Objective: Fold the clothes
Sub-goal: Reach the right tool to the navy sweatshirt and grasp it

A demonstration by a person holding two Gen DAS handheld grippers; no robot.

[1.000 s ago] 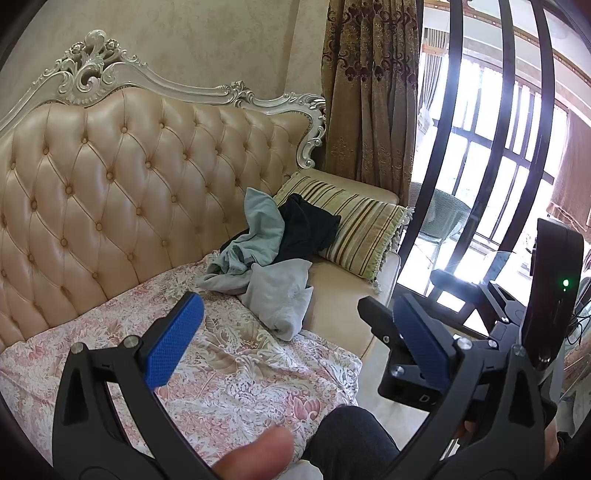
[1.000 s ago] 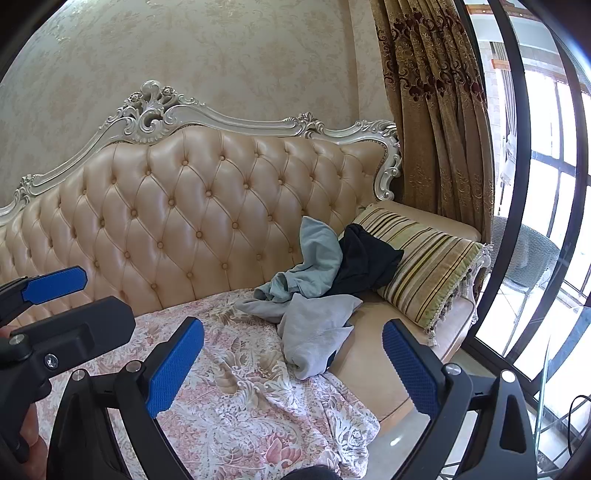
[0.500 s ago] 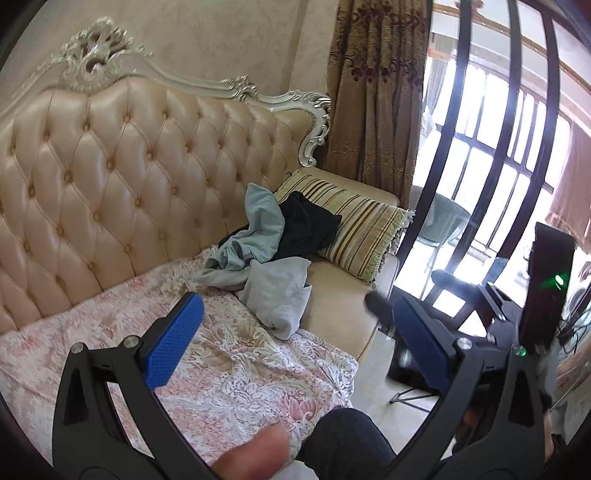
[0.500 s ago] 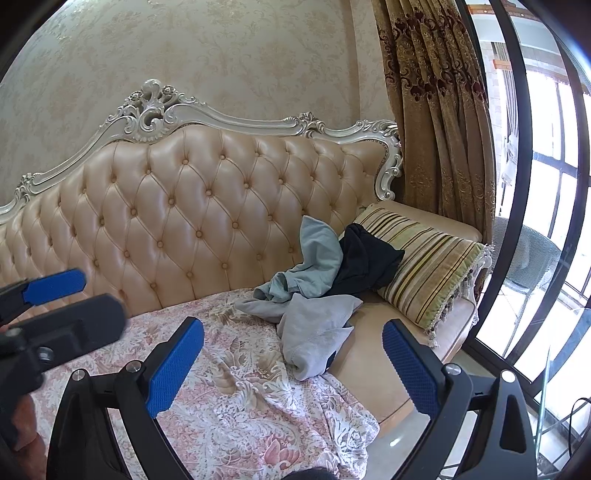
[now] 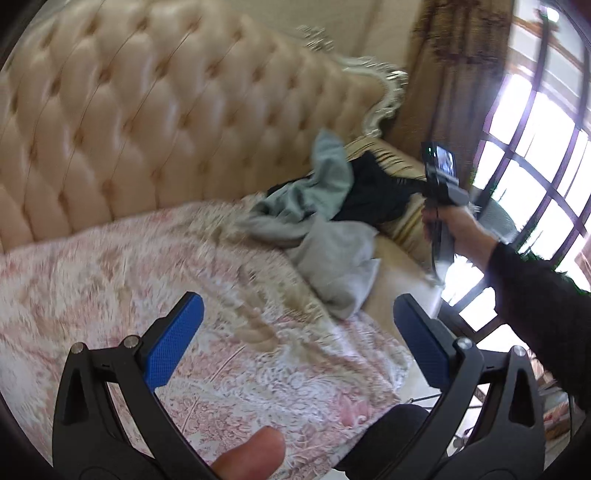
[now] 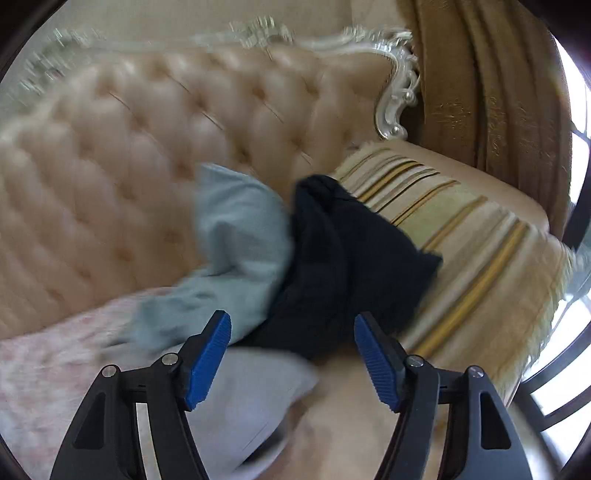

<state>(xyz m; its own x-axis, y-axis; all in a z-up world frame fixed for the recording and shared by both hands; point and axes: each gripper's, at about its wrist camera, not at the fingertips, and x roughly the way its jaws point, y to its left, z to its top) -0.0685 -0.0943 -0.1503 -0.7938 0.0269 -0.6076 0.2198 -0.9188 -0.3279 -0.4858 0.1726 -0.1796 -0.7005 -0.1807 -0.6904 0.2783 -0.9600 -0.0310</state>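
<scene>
1. The right gripper (image 6: 291, 354) hung released, jaws spread, at lower centre just before the black garment (image 6: 351, 258).
2. The clothes pile (image 5: 325, 221) lay centre-frame on the sofa (image 5: 147, 110).
3. The left gripper (image 5: 295, 339) was released and empty.

A cream tufted sofa (image 5: 129, 122) with a carved silvery frame (image 6: 397, 99) is set against a pale patterned wall (image 5: 391, 29), its seat draped with a pink floral cover (image 5: 110, 280). A striped cushion (image 6: 461, 236) is propped at the sofa's end beside a brown curtain (image 6: 491, 85). Bright daylight is admitted through a dark-framed window (image 5: 532, 125).
</scene>
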